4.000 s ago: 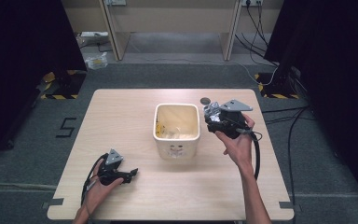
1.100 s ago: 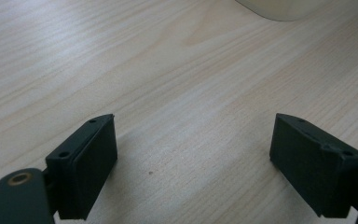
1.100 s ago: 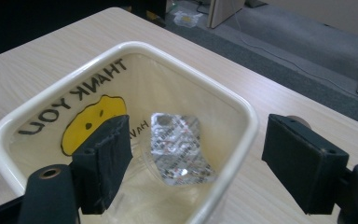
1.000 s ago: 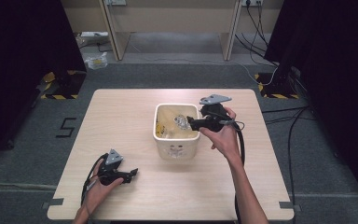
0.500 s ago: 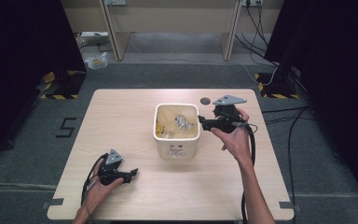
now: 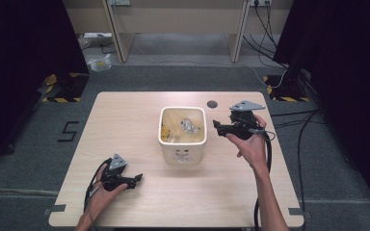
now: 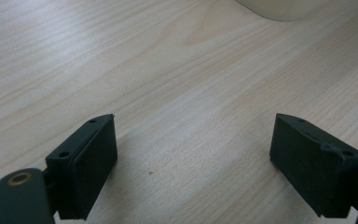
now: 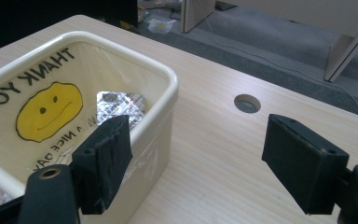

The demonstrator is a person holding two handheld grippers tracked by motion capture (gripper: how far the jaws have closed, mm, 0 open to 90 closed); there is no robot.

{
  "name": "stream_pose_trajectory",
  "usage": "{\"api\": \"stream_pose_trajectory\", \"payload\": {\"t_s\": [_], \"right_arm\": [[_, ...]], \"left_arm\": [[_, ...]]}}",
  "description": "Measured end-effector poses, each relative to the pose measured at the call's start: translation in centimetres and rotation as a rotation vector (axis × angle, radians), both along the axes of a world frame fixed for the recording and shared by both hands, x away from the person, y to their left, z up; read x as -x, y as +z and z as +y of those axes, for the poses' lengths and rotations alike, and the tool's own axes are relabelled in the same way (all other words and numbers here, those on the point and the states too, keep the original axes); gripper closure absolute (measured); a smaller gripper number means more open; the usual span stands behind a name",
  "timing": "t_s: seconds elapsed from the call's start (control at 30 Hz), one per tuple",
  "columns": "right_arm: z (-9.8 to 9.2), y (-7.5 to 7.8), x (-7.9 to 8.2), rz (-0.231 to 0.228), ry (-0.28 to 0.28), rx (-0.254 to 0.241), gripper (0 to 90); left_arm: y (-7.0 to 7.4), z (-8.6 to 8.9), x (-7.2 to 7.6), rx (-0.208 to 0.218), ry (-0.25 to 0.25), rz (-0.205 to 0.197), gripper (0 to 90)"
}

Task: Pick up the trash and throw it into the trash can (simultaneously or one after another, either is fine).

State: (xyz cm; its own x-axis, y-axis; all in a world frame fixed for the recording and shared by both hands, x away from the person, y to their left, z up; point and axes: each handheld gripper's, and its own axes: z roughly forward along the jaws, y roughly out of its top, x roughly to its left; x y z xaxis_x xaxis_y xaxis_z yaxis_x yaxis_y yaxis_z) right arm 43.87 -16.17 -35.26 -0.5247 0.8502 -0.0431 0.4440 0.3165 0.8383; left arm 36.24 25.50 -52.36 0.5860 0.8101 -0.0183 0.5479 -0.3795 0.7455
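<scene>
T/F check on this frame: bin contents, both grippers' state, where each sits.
1. The right gripper holds nothing, its fingers apart. True.
2. The bin is lined with a plastic bag that has a smiley face. True.
3. A crumpled foil wrapper lies on the table beside the bin. False: it lies inside the bin.
4. The left gripper hangs over the bin. False: it sits low at the table's near left part, away from the bin.
5. The left gripper is clamped shut. False: it is open.

Cream bin (image 8: 165, 88) w/ clear liner, yellow smiley + black "THANK YOU" print, left of black jaws; silver foil wrapper (image 8: 121, 105) inside; pale woodgrain table (image 8: 223, 154).
</scene>
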Motion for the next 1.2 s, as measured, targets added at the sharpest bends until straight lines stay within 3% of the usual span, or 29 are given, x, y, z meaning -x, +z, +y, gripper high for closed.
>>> {"api": "stream_pose_trajectory", "payload": {"t_s": [1.2], "right_arm": [[-3.7,-2.6,1.7,0.014,-0.048,-0.008,22.7]], "left_arm": [[0.0,0.0,0.0,-0.003,-0.002,0.001,14.1]]}}
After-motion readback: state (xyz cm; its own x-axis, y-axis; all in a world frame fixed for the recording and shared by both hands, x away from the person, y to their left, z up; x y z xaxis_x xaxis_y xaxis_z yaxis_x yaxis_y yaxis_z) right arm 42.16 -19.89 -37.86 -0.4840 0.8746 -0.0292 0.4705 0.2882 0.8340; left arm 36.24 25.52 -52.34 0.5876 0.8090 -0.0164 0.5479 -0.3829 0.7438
